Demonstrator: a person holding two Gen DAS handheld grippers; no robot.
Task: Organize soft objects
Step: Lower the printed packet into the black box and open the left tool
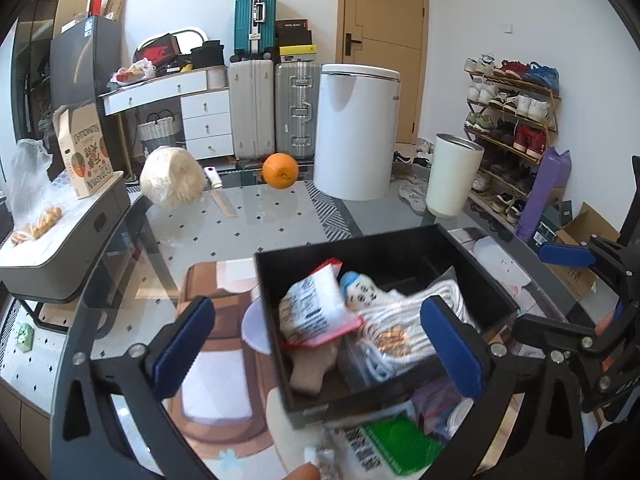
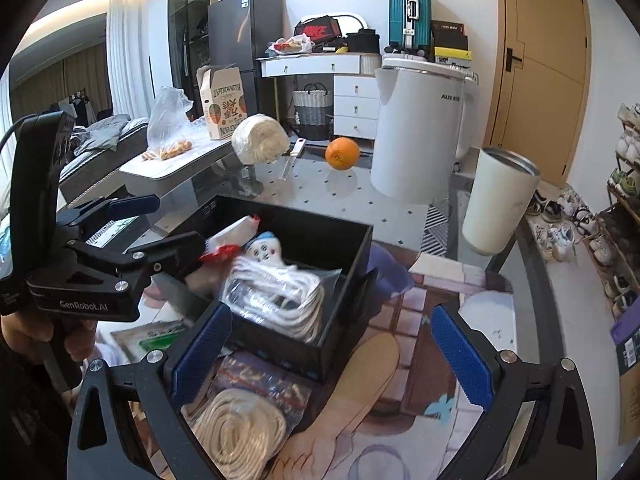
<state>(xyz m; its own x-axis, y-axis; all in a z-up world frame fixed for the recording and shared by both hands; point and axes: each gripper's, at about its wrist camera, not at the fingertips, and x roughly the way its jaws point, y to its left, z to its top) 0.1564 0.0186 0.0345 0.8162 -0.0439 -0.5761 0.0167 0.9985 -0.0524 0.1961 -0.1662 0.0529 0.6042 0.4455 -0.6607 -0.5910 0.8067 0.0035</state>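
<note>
A black box [image 1: 472, 256] stands on the glass table. It holds a white packet with a red edge [image 1: 316, 312], a small doll with a blue cap [image 1: 360, 294] and a bagged white rope [image 1: 400, 332]. My left gripper [image 1: 320, 344] hangs over the box's near side, open wide, its pads gripping nothing. My right gripper [image 2: 330, 360] is open too, in front of the box [image 2: 344, 240]. Below it lie a bagged coil of beige rope [image 2: 236, 436] and a tan insole [image 2: 360, 384]. The left gripper [image 2: 160, 224] shows at the left of the right wrist view.
Behind the box are an orange [image 1: 280, 171], a white tumbler [image 1: 452, 176], a tall white appliance [image 1: 356, 132], a wrapped pale ball [image 1: 172, 178] and a knife [image 1: 218, 192]. A green packet [image 1: 400, 440] lies in front of the box. A shoe rack [image 1: 512, 120] stands on the right.
</note>
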